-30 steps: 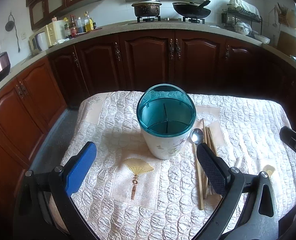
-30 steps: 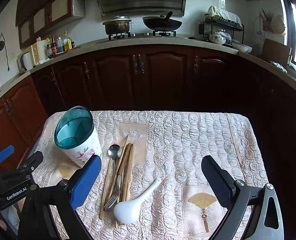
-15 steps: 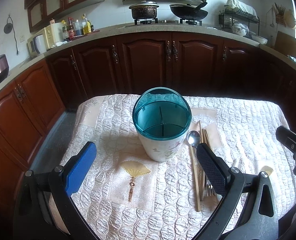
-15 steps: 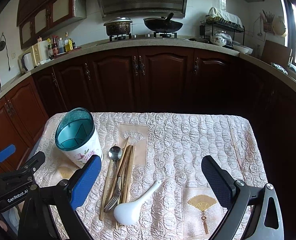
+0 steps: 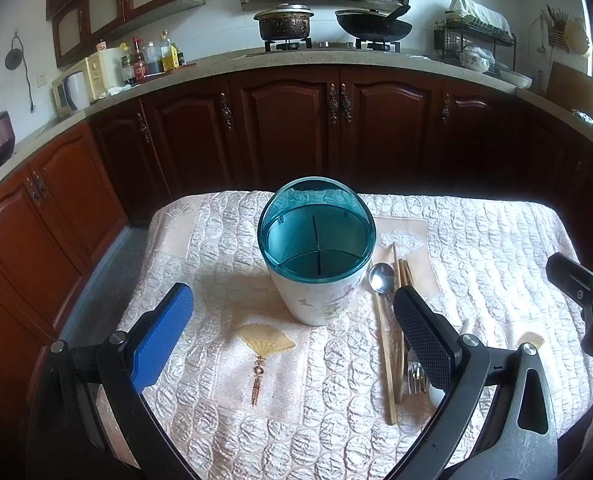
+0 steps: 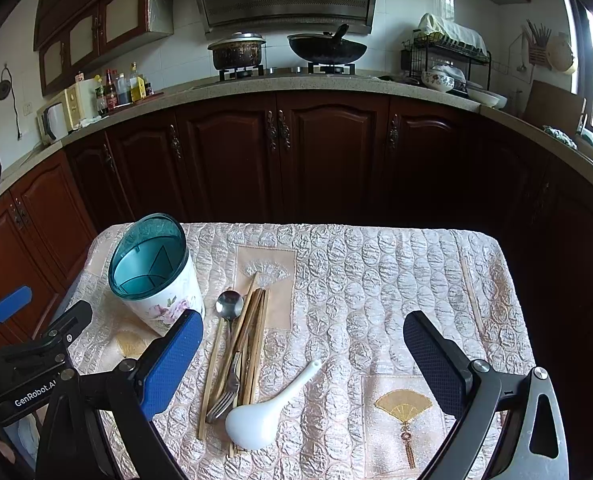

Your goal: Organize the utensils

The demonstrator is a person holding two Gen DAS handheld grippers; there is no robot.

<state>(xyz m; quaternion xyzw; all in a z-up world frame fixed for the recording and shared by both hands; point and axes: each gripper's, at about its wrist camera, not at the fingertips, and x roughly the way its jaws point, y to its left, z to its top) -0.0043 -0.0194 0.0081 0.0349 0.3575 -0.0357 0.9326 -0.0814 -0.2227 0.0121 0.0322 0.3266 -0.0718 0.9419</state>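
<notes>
Both fisheye views look forward and down along their fingers over the quilted bench (image 5: 476, 240) toward the kitchen cabinets (image 6: 328, 152) at 12 o'clock. The left wrist view sits close behind the utensil holder (image 5: 316, 280), centred. The right wrist view stands further right, with the holder at 10 o'clock. Both share holder, metal spoon (image 6: 229, 305), chopsticks (image 6: 252, 336) and stove (image 5: 328, 44).

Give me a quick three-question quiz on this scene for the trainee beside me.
1. True or false: the utensil holder already has utensils in it.
2. Which lies nearest the right gripper: A) metal spoon, B) white ceramic spoon, C) holder?
3. On which side of the holder do the chopsticks lie, seen from the left gripper?

Key: 1 false, its compartments are empty. 2 B. 3 Right side, on the tablecloth.
</notes>
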